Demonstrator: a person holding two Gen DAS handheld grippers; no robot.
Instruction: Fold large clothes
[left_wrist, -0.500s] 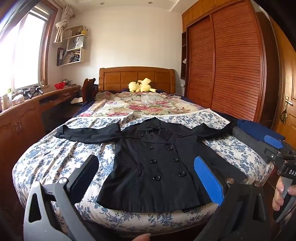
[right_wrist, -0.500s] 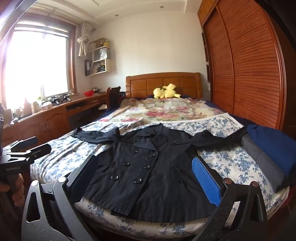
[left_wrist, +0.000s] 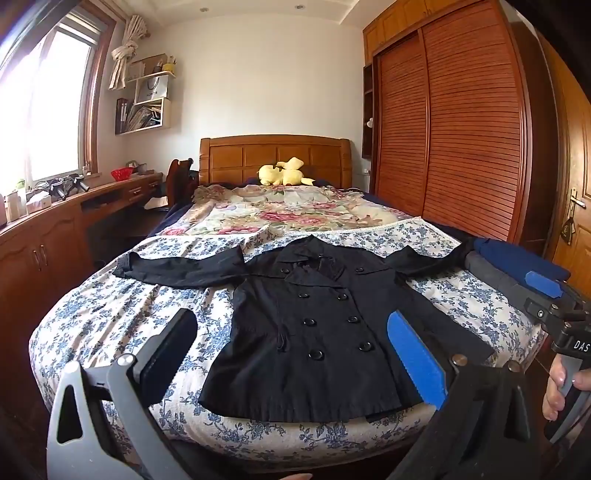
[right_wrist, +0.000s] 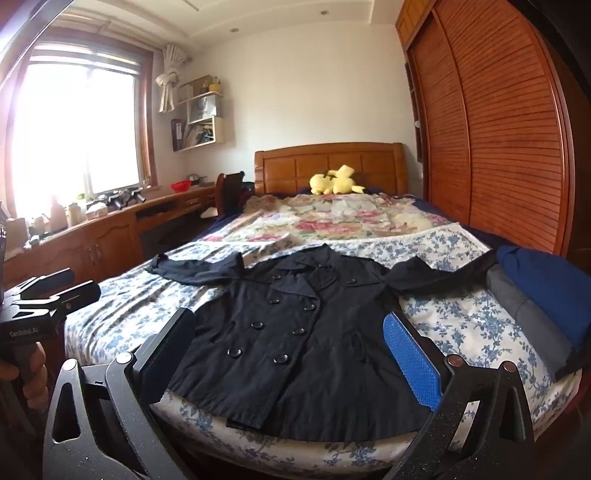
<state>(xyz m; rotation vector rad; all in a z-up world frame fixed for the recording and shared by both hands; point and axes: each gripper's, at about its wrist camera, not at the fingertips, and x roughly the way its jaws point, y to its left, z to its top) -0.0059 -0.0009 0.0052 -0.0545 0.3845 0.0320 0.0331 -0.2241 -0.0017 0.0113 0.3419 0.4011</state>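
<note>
A black double-breasted coat (left_wrist: 317, 332) lies flat and face up on the blue-flowered bed sheet (left_wrist: 110, 325), both sleeves spread out sideways, hem toward me. It also shows in the right wrist view (right_wrist: 295, 332). My left gripper (left_wrist: 291, 354) is open and empty, held in front of the bed's foot above the coat's hem. My right gripper (right_wrist: 291, 350) is open and empty, likewise short of the hem. The right gripper also shows at the right edge of the left wrist view (left_wrist: 561, 314). The left gripper shows at the left edge of the right wrist view (right_wrist: 48, 295).
Folded blue and grey clothes (left_wrist: 517, 266) lie on the bed's right edge by the coat's sleeve. A floral quilt (left_wrist: 280, 214) and a yellow plush toy (left_wrist: 284, 173) lie farther up. A wooden wardrobe (left_wrist: 461, 140) stands right, a desk (left_wrist: 55, 229) left.
Both views have barely shifted; the coat and both open grippers stay where they were.
</note>
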